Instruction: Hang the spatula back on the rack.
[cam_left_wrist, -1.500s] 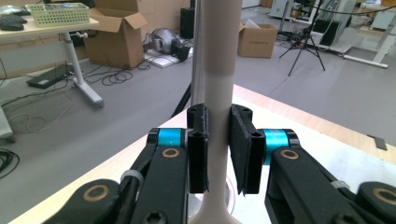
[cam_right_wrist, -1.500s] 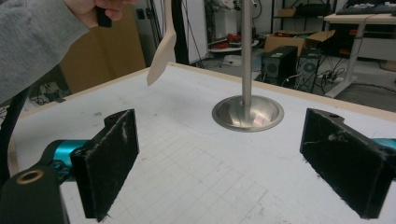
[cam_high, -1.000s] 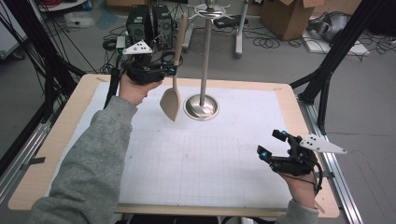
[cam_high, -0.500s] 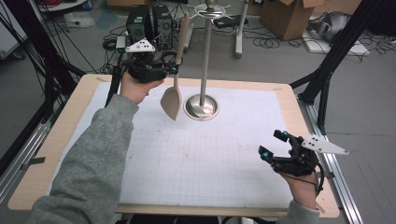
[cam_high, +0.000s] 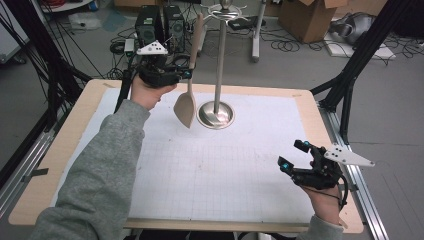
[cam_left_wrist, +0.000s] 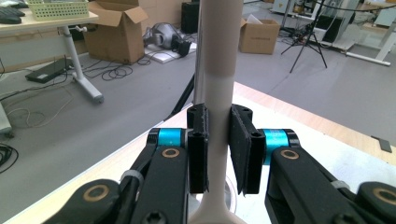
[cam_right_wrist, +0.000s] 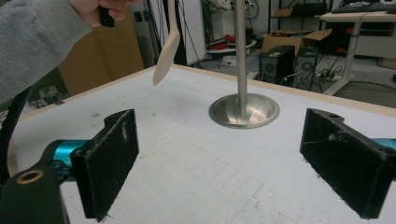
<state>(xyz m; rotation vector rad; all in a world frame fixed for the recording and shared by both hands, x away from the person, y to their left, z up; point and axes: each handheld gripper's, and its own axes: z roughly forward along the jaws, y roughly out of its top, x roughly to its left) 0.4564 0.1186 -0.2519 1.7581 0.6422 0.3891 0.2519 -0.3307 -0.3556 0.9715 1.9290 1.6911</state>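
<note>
A: Even, bright indoor light falls from overhead; shadows on the white mat stay faint.

B: Glare shines on the metal stand base. Near jaws blur softly in both gripper views, edges slightly bowed.

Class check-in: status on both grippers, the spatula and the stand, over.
Left gripper shut on spatula, held upright beside stand. Right gripper open, empty, low over mat. Nothing in the way.

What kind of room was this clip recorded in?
Most likely a lab or workshop, not a home. Cardboard boxes and loose cables lie on a bare grey floor, computer towers stand behind the table, and black frame struts surround a gridded work mat.
</note>
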